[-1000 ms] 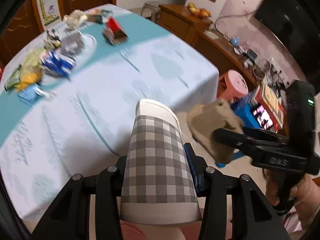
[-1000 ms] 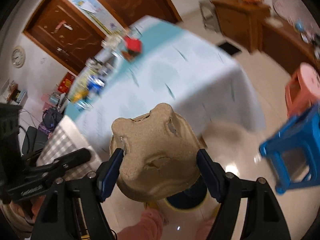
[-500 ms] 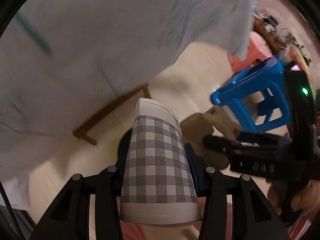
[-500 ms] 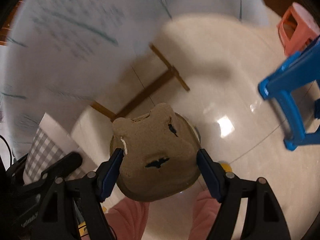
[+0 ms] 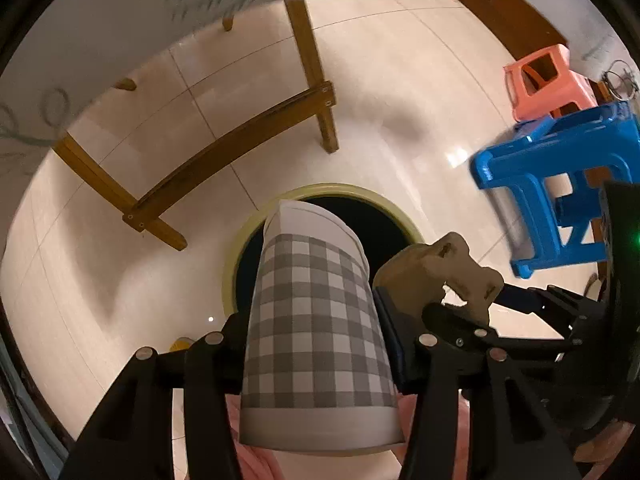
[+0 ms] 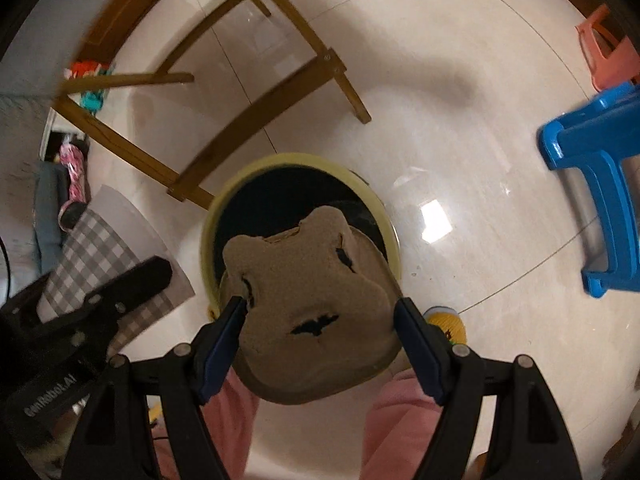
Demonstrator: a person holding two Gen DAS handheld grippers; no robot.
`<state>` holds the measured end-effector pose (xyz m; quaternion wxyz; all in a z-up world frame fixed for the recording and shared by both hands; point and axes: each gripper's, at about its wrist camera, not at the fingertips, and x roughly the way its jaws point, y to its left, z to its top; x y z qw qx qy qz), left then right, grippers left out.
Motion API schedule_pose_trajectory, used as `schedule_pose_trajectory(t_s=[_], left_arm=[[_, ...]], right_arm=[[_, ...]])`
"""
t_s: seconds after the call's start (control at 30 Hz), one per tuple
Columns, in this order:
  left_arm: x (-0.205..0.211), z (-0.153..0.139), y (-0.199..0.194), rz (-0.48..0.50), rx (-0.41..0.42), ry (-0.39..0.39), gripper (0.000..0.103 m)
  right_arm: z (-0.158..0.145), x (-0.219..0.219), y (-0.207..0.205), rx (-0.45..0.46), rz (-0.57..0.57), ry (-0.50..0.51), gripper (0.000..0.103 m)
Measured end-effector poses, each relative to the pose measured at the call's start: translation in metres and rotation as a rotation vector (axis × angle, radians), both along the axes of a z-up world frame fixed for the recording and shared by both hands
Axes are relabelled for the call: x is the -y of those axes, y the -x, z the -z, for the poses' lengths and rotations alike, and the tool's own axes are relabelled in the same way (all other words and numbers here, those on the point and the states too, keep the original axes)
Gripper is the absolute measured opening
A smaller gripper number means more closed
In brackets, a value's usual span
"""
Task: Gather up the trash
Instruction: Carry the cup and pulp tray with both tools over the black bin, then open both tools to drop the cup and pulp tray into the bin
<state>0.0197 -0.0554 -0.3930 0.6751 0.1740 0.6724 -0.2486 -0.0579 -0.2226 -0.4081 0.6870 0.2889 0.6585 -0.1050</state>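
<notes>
My left gripper (image 5: 316, 344) is shut on a grey-and-white checked paper cup (image 5: 316, 328), held above the floor. A round bin with a yellow-green rim (image 5: 352, 191) and a dark inside stands on the floor just beyond the cup. My right gripper (image 6: 320, 324) is shut on a brown moulded pulp cup holder (image 6: 316, 312), held over the same bin's rim (image 6: 280, 160). The cup holder (image 5: 440, 272) and right gripper show at the right of the left wrist view. The checked cup (image 6: 92, 256) shows at the left of the right wrist view.
Wooden table legs and crossbars (image 5: 224, 152) stand just beyond the bin under the white tablecloth (image 5: 120, 20). A blue plastic stool (image 5: 560, 184) and a pink stool (image 5: 544, 80) stand to the right. Pink trouser legs (image 6: 400, 416) are below the grippers. The floor is glossy beige tile.
Both grippers have swung down from the tabletop to the floor, still holding the cup and the cup holder. The bin has come into full view beneath them.
</notes>
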Motion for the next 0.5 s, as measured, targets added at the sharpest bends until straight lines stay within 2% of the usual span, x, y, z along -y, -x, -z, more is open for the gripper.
schedule_pose_trajectory(t_s=[0.13,0.17,0.2,0.27,0.5], left_arm=[[-0.003,0.01,-0.007,0.019,0.004,-0.013,0.054],[-0.002,0.012,-0.006,0.03,0.003,-0.012,0.061],[-0.001,0.012,-0.006,0.036,0.003,-0.012,0.075],[-0.002,0.014,-0.007,0.046,-0.005,-0.006,0.085],[-0.007,0.012,-0.006,0.066,0.011,-0.011,0.089]], right_arm=[[0.014,-0.01,-0.007,-0.001,-0.059,0.024,0.076],[0.017,-0.011,-0.009,0.001,-0.071,0.026,0.076],[0.021,-0.015,-0.011,0.005,-0.088,0.029,0.076],[0.027,-0.02,-0.014,0.01,-0.117,0.036,0.076],[0.033,-0.035,-0.02,0.095,-0.149,-0.003,0.078]])
